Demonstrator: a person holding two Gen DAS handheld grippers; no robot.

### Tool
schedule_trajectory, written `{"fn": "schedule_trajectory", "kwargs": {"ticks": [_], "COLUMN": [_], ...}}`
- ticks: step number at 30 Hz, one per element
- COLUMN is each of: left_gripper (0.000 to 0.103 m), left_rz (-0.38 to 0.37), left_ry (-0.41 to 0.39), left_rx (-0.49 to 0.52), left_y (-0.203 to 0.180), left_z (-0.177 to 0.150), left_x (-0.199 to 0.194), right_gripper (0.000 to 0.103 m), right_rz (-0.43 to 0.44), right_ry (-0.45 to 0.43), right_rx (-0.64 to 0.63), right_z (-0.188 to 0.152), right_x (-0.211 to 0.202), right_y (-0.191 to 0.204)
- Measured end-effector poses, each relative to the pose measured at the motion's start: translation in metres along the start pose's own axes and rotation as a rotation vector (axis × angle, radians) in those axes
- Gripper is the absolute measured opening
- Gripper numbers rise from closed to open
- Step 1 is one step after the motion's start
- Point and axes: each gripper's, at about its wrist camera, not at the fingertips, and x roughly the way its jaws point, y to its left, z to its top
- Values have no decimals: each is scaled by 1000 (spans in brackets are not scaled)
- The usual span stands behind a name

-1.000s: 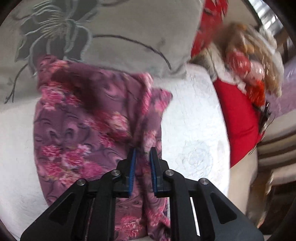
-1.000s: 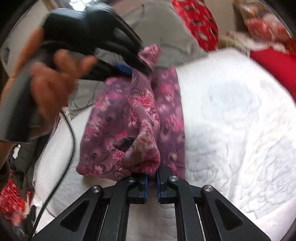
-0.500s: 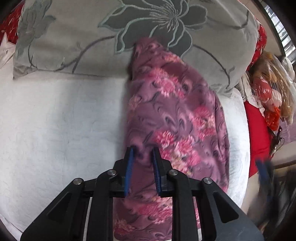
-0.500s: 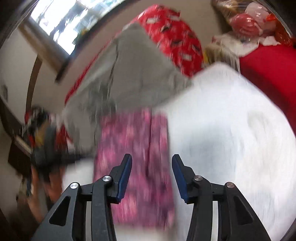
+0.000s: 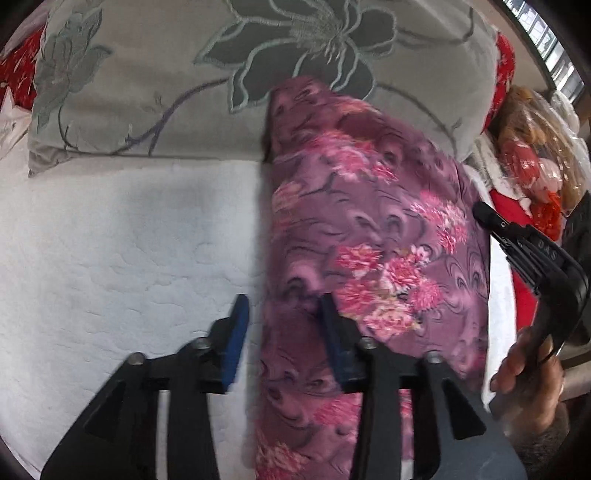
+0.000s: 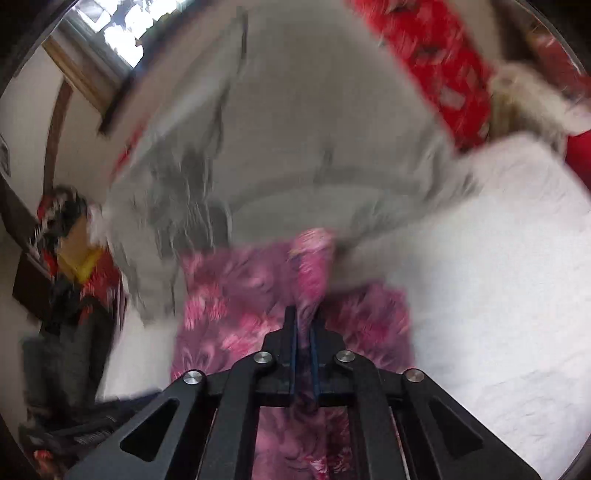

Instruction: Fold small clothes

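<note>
Cloth [image 6: 236, 295] pinched in my right gripper [image 6: 303, 332], seemingly its edge; left gripper [image 5: 282, 306] opening, fingers astride. I should lift slowly, keeping the fold square.

— Where am I working?
— In a bedroom at home, I'd say. Under my fingers lies a white quilted mattress [image 5: 129, 258], with a big grey flowered pillow [image 5: 166, 92] at its head.
— Anything else?
— Red patterned bedding [image 6: 443, 70] behind it and a window [image 6: 110, 29] in the wall.
</note>
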Motion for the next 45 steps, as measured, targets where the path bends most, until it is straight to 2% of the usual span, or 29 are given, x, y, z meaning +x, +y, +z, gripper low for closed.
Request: {"fn": "schedule_trajectory", "kwargs": {"ticks": [1,4,5,6,7,9,10,11,13,15,16,18,20,24,25,26,28,30,31,32,34,36,37,39,41,43,45], "left_gripper": [41,41,41,41,41,41,41,41,41,41,41,41,42,42,42,42,42,42,42,41,41,41,41,41,41,42,41], "left_rz": [6,2,2,9,9,19,27,27,36,54,63,79,92,113,126,135,139,136,137,137,131,102,81,78,104,109,66], "left_ry": [9,19,19,16,-4,-27,-26,-20,11,28,23,13,13,17,11,11,16,19,21,21,27,37,40,52,92,132,136], "left_rx": [-6,-2,5,12,23,27,21,10,-6,-4,3,35,46,62,77,84,78,68,68,68,64,45,34,23,20,8,-5], "left_y": [1,1,1,0,1,-5,-4,-4,-5,-10,-13,-18,-14,-22,-23,-22,-23,-22,-22,-22,-24,-21,-22,-24,-19,-13,-6], "left_z": [-3,-7,-8,-10,-15,-27,-32,-39,-49,-54,-56,-60,-67,-69,-71,-71,-70,-72,-73,-76,-77,-81,-81,-82,-87,-91,-91], "left_x": [4,0,-5,-11,-21,-27,-27,-24,-14,-11,-13,-17,-22,-24,-25,-25,-23,-25,-26,-27,-30,-36,-37,-33,-23,-12,-14], "right_gripper": [3,2,2,3,9,11,15,25,37,29,4,5,5,6,7,14,16,30,41,45,45,12,9,8,8,8,9], "right_rz": [-32,-130,-116,-59,-11,66,97,109,94,37,33,25,6,-93,-89,-53,19,65,69,63,37,2,37,87,93,44,-39], "right_ry": [14,145,149,133,122,128,140,156,195,262,244,141,106,226,229,219,216,244,264,288,344,379,348,239,181,233,356], "right_rx": [13,46,54,78,107,142,138,122,79,26,-19,-80,-61,-57,-49,-19,37,51,39,17,-31,-101,-125,-146,-126,-109,-109], "right_z": [-1,-8,-12,-15,-17,-23,-28,-35,-47,-63,-66,-62,-62,-77,-78,-77,-78,-86,-92,-103,-121,-134,-135,-127,-122,-127,-143], "right_x": [4,28,27,18,7,-8,-13,-17,-13,-1,-7,-27,-38,-17,-20,-29,-44,-55,-60,-65,-68,-72,-81,-105,-117,-101,-76], "right_y": [-7,-32,-34,-35,-36,-37,-36,-34,-30,-21,-16,-5,-8,-27,-27,-28,-31,-32,-30,-29,-27,-21,-16,-7,-9,-18,-32]}}
